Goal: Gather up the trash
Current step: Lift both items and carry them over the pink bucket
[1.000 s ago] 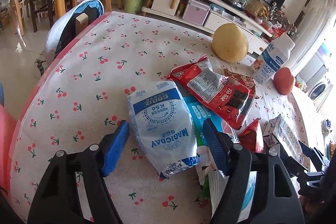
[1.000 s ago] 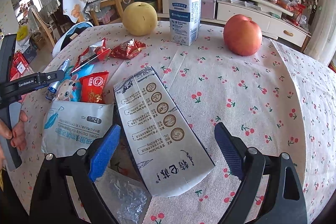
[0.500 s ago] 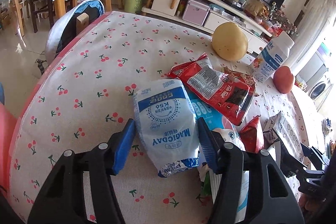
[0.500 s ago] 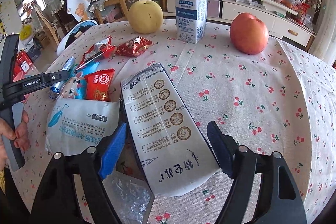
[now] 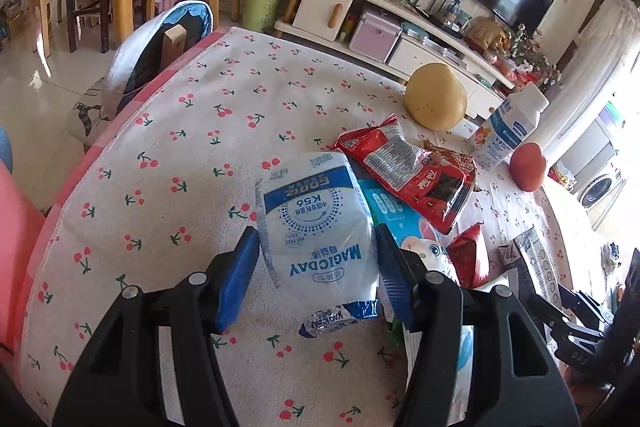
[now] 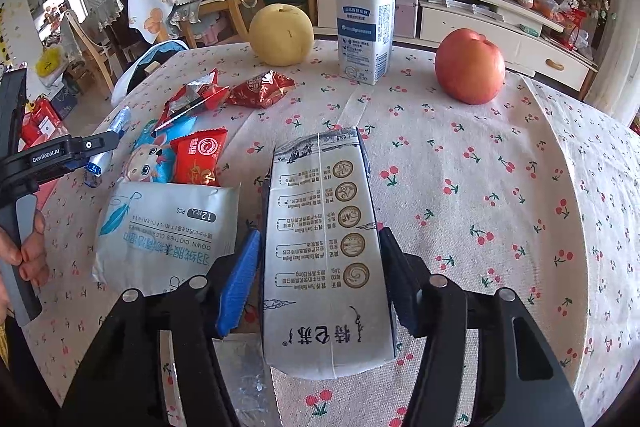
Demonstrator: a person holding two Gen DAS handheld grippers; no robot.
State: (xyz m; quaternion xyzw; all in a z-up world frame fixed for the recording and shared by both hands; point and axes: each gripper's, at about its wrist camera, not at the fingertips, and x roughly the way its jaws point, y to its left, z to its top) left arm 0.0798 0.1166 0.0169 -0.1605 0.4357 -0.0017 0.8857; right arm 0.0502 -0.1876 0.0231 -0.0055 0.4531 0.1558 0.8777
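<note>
The left gripper [image 5: 314, 277] has its blue pads pressed against both sides of the white-and-blue pouch [image 5: 318, 227], clamping it where it lies on the cherry-print tablecloth [image 5: 180, 163]. Just beyond its right finger sits a red snack bag [image 5: 412, 175], with a yellow pear [image 5: 436, 101] farther out. The right gripper [image 6: 316, 279] brackets the flattened milk carton [image 6: 324, 247], pads at its edges (whether they actually squeeze it, I cannot tell). Left of those jaws lies a pale wipes packet [image 6: 168, 227]; ahead stand a white bottle [image 6: 366, 21] and a red apple [image 6: 470, 67].
</note>
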